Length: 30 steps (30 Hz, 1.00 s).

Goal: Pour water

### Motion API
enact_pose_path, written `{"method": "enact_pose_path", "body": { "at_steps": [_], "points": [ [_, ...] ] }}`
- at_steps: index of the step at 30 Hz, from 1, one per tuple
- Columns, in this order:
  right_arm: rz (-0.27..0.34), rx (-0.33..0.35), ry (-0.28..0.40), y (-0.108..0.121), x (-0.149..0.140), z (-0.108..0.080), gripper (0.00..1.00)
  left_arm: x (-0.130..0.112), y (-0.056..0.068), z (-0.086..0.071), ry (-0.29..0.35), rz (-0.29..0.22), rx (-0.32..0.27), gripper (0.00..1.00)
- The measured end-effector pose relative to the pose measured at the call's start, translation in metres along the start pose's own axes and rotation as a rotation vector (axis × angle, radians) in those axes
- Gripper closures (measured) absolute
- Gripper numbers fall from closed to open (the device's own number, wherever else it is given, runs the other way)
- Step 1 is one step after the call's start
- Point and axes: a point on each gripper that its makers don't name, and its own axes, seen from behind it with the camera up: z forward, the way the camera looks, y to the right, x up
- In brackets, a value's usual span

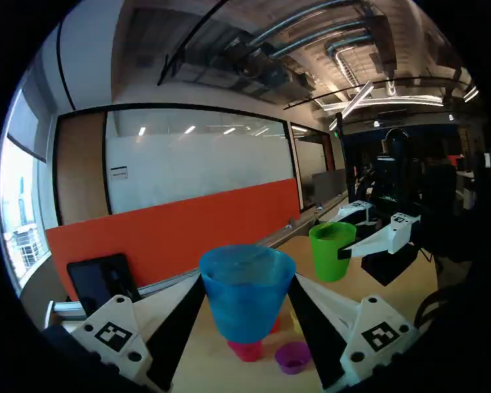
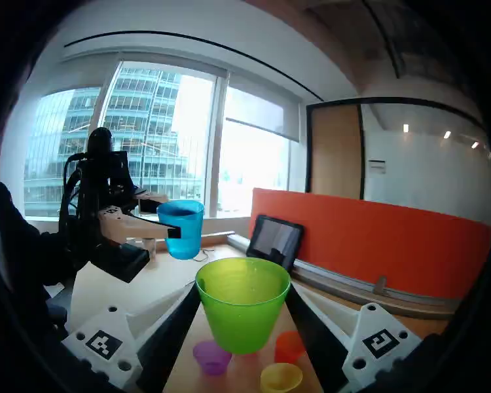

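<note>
The left claw (image 1: 247,286) is closed partway, just as wide as the blue cup (image 1: 247,302). Both of its black fingers press on the cup's sides, one on each side. The cup stands upright between the fingers, up off the table (image 1: 203,363). Straight below it, past the fingertips, a small pink cup (image 1: 245,350) sits on the table, with a small purple cup (image 1: 292,357) just to the right of it. Ahead and to the left of this claw, a dark tablet (image 1: 101,281) leans against an orange panel (image 1: 180,229).

The right claw (image 2: 243,296) is also closed partway, around a green cup (image 2: 243,311). Its two fingers touch the cup on both sides and hold it upright. Below the fingertips sit three small cups: the purple one at lower left, an orange cup (image 2: 289,346) at lower right, and a yellow cup (image 2: 281,376) nearest the camera.

From the right claw, the blue cup hangs ahead and to the left, in front of a bright window (image 2: 154,144). From the left claw, the green cup hangs ahead and to the right. The two cups are near each other but apart, both level.

Whether either cup has water in it cannot be told.
</note>
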Motion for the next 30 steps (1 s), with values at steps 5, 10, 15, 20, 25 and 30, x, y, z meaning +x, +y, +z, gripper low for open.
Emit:
{"method": "enact_pose_path", "body": {
  "at_steps": [5, 10, 15, 20, 25, 30],
  "points": [
    [-0.005, 0.016, -0.002, -0.006, -0.002, 0.005, 0.08, 0.010, 0.000, 0.001, 0.014, 0.044, 0.010, 0.15],
    [-0.004, 0.035, -0.004, -0.013, -0.005, 0.011, 0.08, 0.019, -0.001, 0.003, 0.025, 0.086, 0.020, 0.15],
    [-0.006, 0.048, -0.009, -0.019, -0.009, 0.017, 0.09, 0.026, -0.002, 0.007, 0.033, 0.129, 0.029, 0.15],
    [-0.007, 0.060, -0.008, -0.024, -0.012, 0.022, 0.09, 0.032, -0.003, 0.010, 0.038, 0.176, 0.040, 0.15],
    [-0.009, 0.073, -0.013, -0.029, -0.015, 0.026, 0.09, 0.037, -0.003, 0.014, 0.039, 0.224, 0.051, 0.15],
    [-0.015, 0.085, -0.016, -0.033, -0.020, 0.029, 0.09, 0.041, -0.004, 0.017, 0.038, 0.269, 0.058, 0.15]
  ]
}}
